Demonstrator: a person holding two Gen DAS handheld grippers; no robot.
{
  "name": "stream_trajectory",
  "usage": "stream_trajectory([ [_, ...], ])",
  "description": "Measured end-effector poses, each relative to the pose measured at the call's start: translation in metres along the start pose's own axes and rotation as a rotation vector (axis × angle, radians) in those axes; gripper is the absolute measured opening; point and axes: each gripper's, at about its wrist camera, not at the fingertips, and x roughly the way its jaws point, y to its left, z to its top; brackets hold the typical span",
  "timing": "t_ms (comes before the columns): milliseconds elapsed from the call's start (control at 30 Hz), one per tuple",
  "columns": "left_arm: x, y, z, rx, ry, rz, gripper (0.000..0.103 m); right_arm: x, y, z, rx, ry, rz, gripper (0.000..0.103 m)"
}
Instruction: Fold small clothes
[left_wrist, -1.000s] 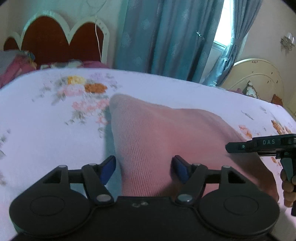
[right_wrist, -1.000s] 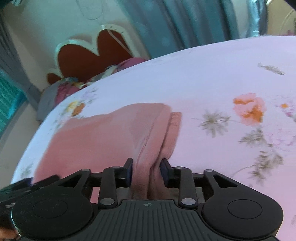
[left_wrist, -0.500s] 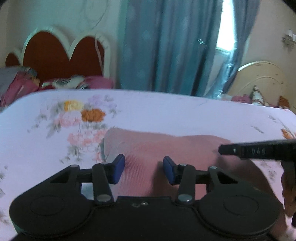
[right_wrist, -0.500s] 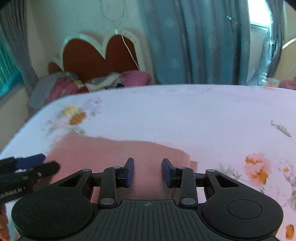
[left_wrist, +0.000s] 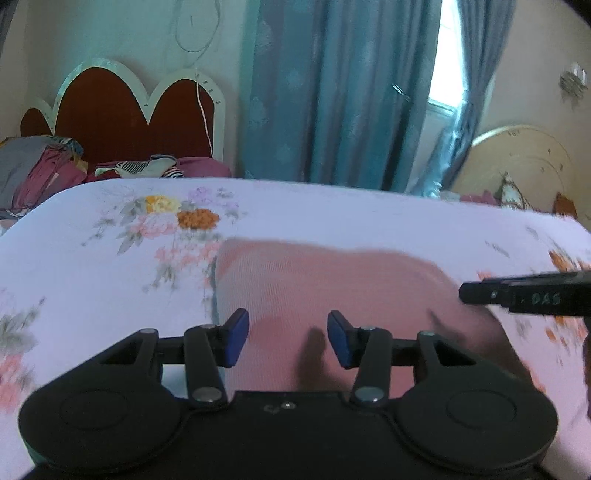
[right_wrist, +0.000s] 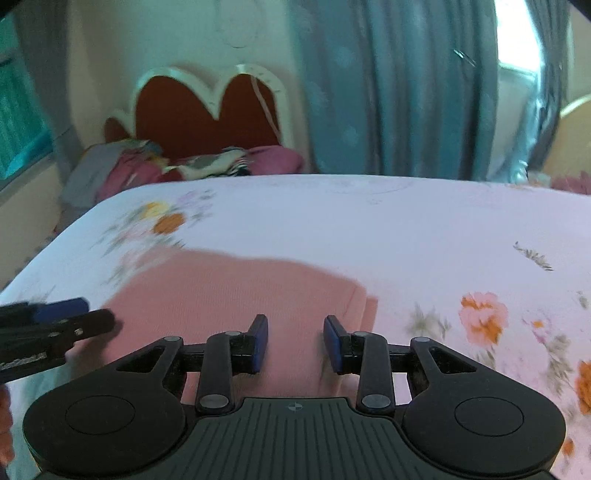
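Note:
A pink knitted garment (left_wrist: 332, 280) lies folded flat on the flowered white bedsheet (left_wrist: 92, 280); it also shows in the right wrist view (right_wrist: 236, 288). My left gripper (left_wrist: 288, 338) is open and empty, hovering over the garment's near left part. My right gripper (right_wrist: 295, 343) is open and empty over the garment's near right edge. The right gripper's fingers (left_wrist: 517, 297) show at the right edge of the left wrist view, and the left gripper's fingers (right_wrist: 62, 319) show at the left edge of the right wrist view.
A red scalloped headboard (left_wrist: 122, 110) with piled clothes (left_wrist: 40, 166) stands at the back left. Blue curtains (left_wrist: 332, 92) hang behind the bed. A cream round headboard (left_wrist: 517, 162) is at the back right. The sheet (right_wrist: 443, 229) stretches right of the garment.
My right gripper has let go of the garment fold and opened. Both grippers have risen and pulled back from the garment, which now lies flat. My left gripper's jaws are narrower than a second ago.

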Motion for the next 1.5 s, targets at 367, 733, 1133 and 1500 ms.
stream_trajectory([
  [367, -0.02, -0.012, -0.027, 0.039, 0.049, 0.029, 0.046, -0.005, -0.025, -0.06, 0.127, 0.088, -0.077, 0.035],
  [733, -0.029, -0.015, -0.06, 0.012, 0.122, 0.013, 0.049, -0.034, -0.016, -0.084, 0.071, 0.105, -0.132, 0.035],
  [1133, -0.038, -0.028, -0.057, -0.071, 0.145, 0.059, 0.103, -0.023, -0.016, -0.089, 0.051, 0.131, -0.128, 0.035],
  [1500, -0.118, -0.078, -0.055, -0.003, 0.067, 0.3, 0.103, -0.126, -0.01, -0.096, 0.026, 0.015, -0.056, 0.037],
])
